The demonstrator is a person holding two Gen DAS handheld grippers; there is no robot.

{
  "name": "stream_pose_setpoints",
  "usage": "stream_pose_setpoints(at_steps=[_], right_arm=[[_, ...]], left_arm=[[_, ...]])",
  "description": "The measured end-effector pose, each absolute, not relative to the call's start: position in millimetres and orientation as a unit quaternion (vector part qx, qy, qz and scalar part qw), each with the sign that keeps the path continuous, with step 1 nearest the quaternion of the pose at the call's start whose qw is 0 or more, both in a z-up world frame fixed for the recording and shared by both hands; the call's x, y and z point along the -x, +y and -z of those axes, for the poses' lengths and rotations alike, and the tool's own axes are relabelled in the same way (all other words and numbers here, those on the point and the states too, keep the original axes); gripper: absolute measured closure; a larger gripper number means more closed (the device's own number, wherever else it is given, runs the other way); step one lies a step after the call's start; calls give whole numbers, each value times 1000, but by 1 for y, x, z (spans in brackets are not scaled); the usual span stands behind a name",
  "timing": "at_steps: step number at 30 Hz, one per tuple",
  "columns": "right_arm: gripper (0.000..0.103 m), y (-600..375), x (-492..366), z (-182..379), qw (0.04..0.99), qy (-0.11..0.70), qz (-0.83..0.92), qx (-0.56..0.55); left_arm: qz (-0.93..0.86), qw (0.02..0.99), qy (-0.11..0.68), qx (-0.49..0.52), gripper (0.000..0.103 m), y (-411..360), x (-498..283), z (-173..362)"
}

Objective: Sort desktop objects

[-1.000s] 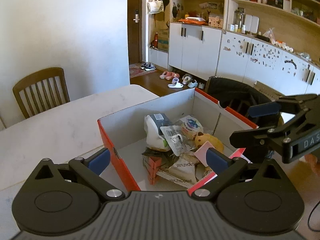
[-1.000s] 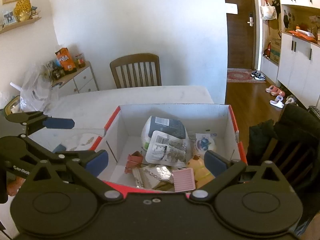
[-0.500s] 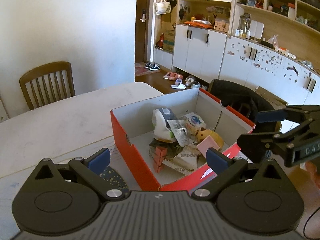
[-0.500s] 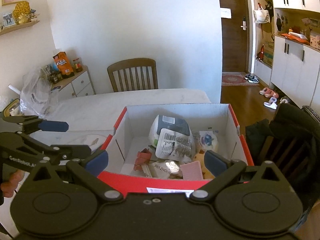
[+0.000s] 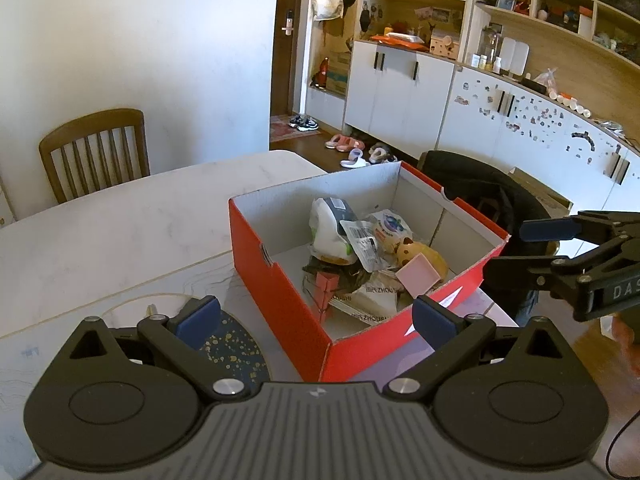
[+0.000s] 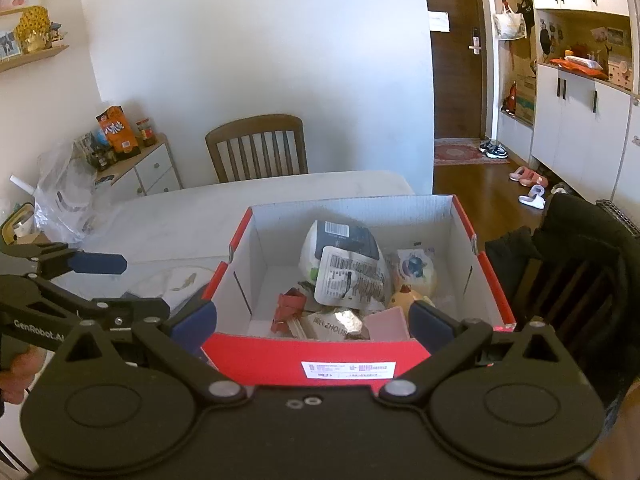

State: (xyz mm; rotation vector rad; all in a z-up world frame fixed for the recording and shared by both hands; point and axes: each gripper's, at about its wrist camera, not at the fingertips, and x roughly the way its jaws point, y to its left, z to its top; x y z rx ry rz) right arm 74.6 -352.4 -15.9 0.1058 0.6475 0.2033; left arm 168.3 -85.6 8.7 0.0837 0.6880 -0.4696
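Note:
A red cardboard box point(image 5: 276, 300) point(image 6: 320, 356) with a white inside stands on the white table. It holds several items: a white and grey pouch point(image 5: 330, 226) point(image 6: 342, 242), a labelled packet point(image 6: 350, 276), a pink flat case point(image 5: 418, 276) point(image 6: 386, 322), a yellow toy point(image 5: 416, 252) and a red clip point(image 6: 288, 308). My left gripper point(image 5: 316, 318) is open and empty, in front of the box's near corner. My right gripper point(image 6: 312, 318) is open and empty, its fingers to either side of the box's near wall. Each gripper shows in the other's view.
A dark speckled mat point(image 5: 232, 352) lies on the table left of the box, near a pale fish-print plate point(image 6: 176, 280). A wooden chair point(image 6: 256, 146) stands at the far side. A chair with a black coat point(image 6: 576, 248) stands right of the table.
Both grippers have drawn back from over the box toward its near side. The box now looks farther off in both views. Both stay open and empty.

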Motion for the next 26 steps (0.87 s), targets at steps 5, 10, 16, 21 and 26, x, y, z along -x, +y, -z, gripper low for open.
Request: stream_pose_setpoints(at_steps=[5, 10, 16, 21, 26], right_arm=[[1, -347, -71, 18, 942, 317, -98, -52], [1, -340, -68, 19, 942, 317, -101, -52], [1, -337, -68, 19, 941, 318, -100, -54], [1, -335, -67, 20, 940, 321, -98, -60], [1, -334, -67, 21, 939, 324, -95, -64]], left_arm=[[235, 911, 337, -41, 1, -84, -166, -8], [238, 910, 335, -49, 1, -84, -164, -7], [247, 908, 333, -51, 1, -82, -163, -5], [252, 910, 325, -55, 1, -81, -161, -5], [255, 909, 328, -42, 1, -76, -163, -6]])
